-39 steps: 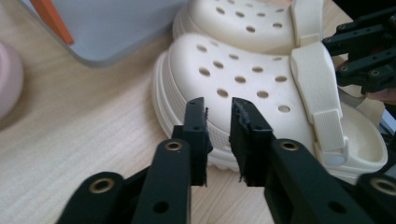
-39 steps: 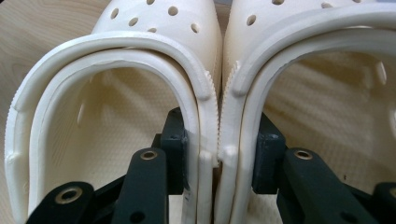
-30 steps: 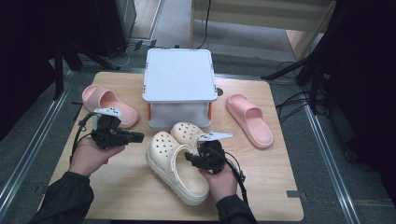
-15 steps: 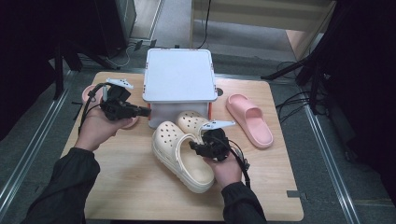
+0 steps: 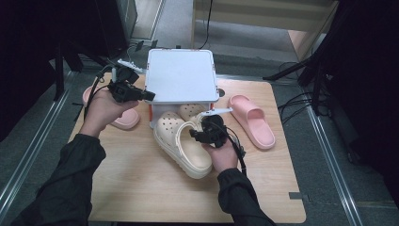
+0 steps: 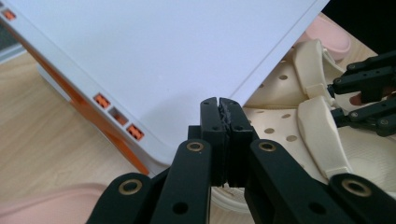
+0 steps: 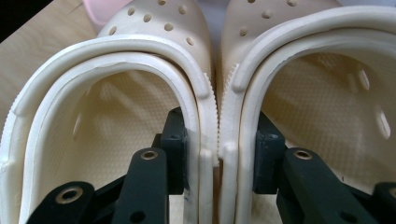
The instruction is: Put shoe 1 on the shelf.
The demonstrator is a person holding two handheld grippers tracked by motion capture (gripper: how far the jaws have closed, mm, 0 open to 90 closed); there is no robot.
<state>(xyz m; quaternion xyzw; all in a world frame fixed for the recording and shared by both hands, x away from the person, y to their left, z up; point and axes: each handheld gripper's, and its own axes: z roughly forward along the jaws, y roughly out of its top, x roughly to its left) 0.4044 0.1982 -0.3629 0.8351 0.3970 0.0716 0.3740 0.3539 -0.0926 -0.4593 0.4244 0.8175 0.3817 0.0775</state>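
Two cream perforated clogs (image 5: 181, 147) (image 7: 116, 93) lie side by side on the wooden table, toes toward a white box (image 5: 181, 75). My right gripper (image 5: 194, 135) (image 7: 219, 135) is shut on their two touching inner walls, one jaw inside each clog. My left gripper (image 5: 149, 95) (image 6: 219, 105) is shut with nothing in it, hovering at the near left corner of the white box lid (image 6: 154, 56). The left gripper view also shows the clogs (image 6: 280, 121) and the right gripper (image 6: 369, 93) farther off.
The box has orange latches (image 6: 116, 121) along its side. One pink slide (image 5: 251, 120) lies right of the clogs, another (image 5: 123, 120) left of the box under my left hand. Bare wooden table (image 5: 141, 188) runs along the near edge.
My left gripper has risen from beside the left pink slide and moved away to the box's near left corner. The right gripper and the clogs have shifted slightly toward the box.
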